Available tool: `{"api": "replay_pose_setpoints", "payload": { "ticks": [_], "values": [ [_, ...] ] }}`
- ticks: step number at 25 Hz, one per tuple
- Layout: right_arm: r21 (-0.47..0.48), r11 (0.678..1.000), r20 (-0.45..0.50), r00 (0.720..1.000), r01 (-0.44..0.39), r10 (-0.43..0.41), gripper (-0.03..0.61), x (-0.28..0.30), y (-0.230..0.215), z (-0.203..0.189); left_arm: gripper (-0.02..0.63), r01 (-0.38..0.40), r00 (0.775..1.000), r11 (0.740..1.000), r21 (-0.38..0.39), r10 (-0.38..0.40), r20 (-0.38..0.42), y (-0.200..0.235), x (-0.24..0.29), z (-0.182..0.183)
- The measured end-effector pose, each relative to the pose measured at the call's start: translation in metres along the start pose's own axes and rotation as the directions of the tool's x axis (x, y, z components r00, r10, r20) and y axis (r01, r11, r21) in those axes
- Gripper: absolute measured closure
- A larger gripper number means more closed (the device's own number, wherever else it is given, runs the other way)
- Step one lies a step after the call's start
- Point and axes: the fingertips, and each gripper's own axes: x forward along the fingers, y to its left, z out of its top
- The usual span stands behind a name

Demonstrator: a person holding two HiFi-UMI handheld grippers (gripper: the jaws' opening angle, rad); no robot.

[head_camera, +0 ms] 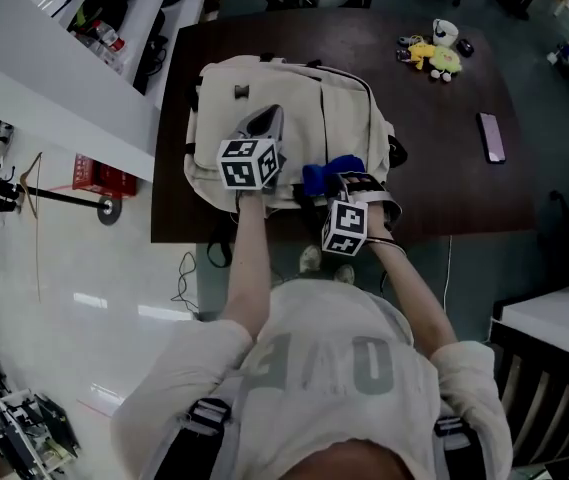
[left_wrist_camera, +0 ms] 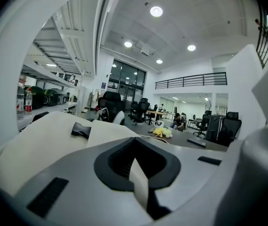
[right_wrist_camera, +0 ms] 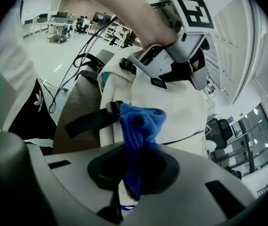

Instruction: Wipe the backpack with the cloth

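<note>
Head view dim, bluish, flat; glare streaks on floor (head_camera: 94, 301) left of left gripper (head_camera: 267, 120). Gripper views bulge, corners black (fisheye). Ceiling lights (left_wrist_camera: 156, 11) above left jaws blow out white. Sharp on cloth (right_wrist_camera: 141, 126) in right gripper (right_wrist_camera: 124, 197), bkgd softer.

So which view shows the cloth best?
Right gripper view: the cloth sits close and central, blue, clamped between the jaws. Head view shows only a small blue patch by the backpack; left gripper view shows none of it.

open office, swivel chairs (left_wrist_camera: 111, 102), desks (left_wrist_camera: 155, 113), mezzanine railing (left_wrist_camera: 190, 80)
</note>
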Motion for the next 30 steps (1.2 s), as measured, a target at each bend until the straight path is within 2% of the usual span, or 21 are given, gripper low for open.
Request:
{"api": "replay_pose_setpoints", "payload": {
  "ticks": [8, 10, 12, 14, 17, 19, 21, 23, 26, 30],
  "values": [
    [0.034, 0.995, 0.045, 0.995, -0.093, 0.091, 0.537, -0.007, 0.023, 0.002, 0.609, -0.004, 1.0, 1.0, -0.005, 0.004, -0.003, 0.001, 0.0, 0.0],
    [0.058, 0.988, 0.072, 0.988, -0.14, 0.136, 0.537, -0.01, 0.016, 0.002, 0.609, 0.001, 1.0, 1.0, -0.01, -0.001, -0.003, 0.0, -0.001, -0.001],
    [0.125, 0.983, 0.113, 0.986, -0.136, 0.122, 0.537, -0.016, -0.011, 0.001, 0.609, 0.012, 1.0, 1.0, -0.02, -0.012, 0.0, -0.001, -0.001, -0.001],
    [0.184, 0.982, 0.124, 0.992, -0.051, 0.029, 0.537, -0.023, -0.06, -0.002, 0.61, 0.024, 1.0, 0.999, -0.031, -0.024, 0.004, -0.001, -0.002, 0.0],
    [0.206, 0.972, 0.087, 0.987, 0.111, -0.132, 0.537, -0.032, -0.144, -0.014, 0.61, 0.037, 0.999, 0.998, -0.045, -0.037, 0.008, -0.001, -0.004, 0.001],
    [0.179, 0.961, 0.049, 0.974, 0.211, -0.223, 0.537, -0.035, -0.197, -0.021, 0.609, 0.044, 0.999, 0.998, -0.055, -0.043, 0.01, -0.001, -0.005, 0.0],
    [0.114, 0.947, 0.0, 0.954, 0.299, -0.301, 0.537, -0.032, -0.242, -0.028, 0.609, 0.055, 0.998, 0.996, -0.071, -0.054, 0.015, 0.0, -0.006, 0.001],
    [0.055, 0.938, -0.052, 0.939, 0.342, -0.339, 0.537, -0.018, -0.272, -0.038, 0.61, 0.067, 0.998, 0.993, -0.094, -0.066, 0.022, 0.001, -0.007, 0.002],
    [0.054, 0.951, -0.116, 0.948, 0.303, -0.295, 0.537, 0.022, -0.278, -0.055, 0.61, 0.084, 0.996, 0.988, -0.127, -0.081, 0.031, 0.003, -0.009, 0.004],
    [0.072, 0.984, -0.148, 0.977, 0.165, -0.153, 0.537, 0.075, -0.235, -0.065, 0.61, 0.103, 0.994, 0.982, -0.157, -0.097, 0.046, 0.004, -0.01, 0.007]
  ]
}}
